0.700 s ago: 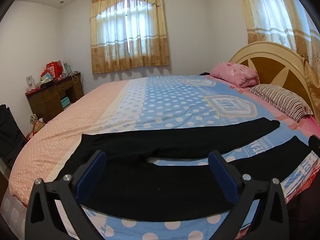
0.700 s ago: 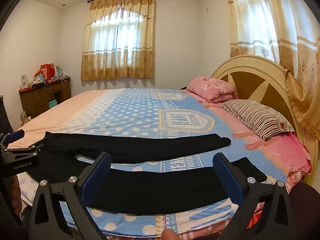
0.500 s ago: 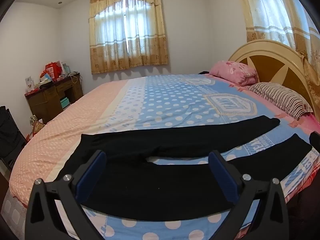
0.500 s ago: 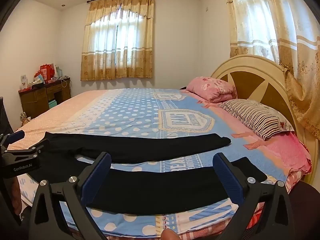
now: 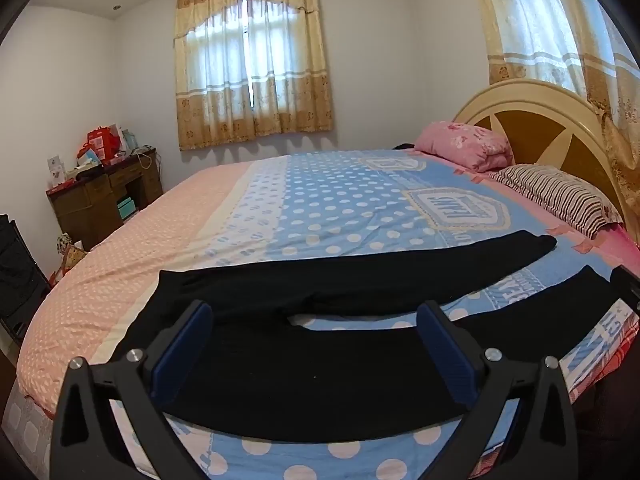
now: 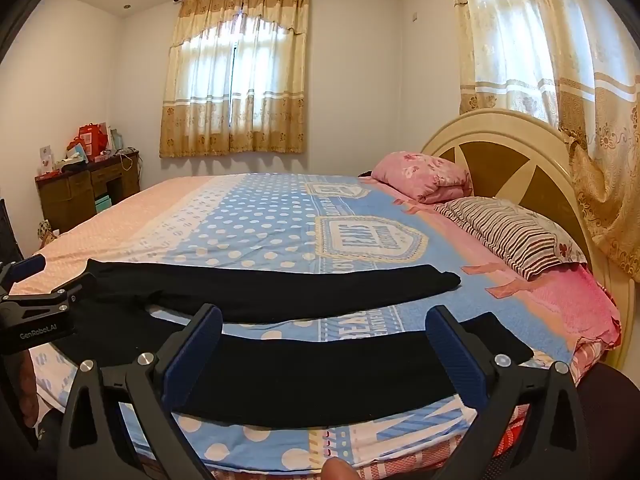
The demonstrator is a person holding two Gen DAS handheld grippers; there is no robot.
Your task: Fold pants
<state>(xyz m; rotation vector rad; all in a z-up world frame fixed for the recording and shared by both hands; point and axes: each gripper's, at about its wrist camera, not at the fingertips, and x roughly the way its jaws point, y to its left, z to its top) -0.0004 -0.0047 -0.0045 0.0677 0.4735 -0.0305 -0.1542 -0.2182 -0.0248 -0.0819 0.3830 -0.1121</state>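
Black pants (image 5: 320,376) lie flat on the bed (image 5: 328,216) near its front edge, legs spread in a V toward the headboard side, waist at the left. They also show in the right wrist view (image 6: 304,376). My left gripper (image 5: 316,344) is open and empty, held above the waist and near leg. My right gripper (image 6: 324,348) is open and empty, held above the near leg's middle. The left gripper's body (image 6: 36,316) shows at the left edge of the right wrist view.
A pink pillow (image 5: 464,146) and a striped pillow (image 5: 560,198) lie by the cream headboard (image 5: 536,120) at the right. A wooden desk (image 5: 100,196) with red boxes stands at the far left. Curtained windows are behind and right.
Both grippers have barely moved; the left wrist view has shifted slightly. The pants lie as before.
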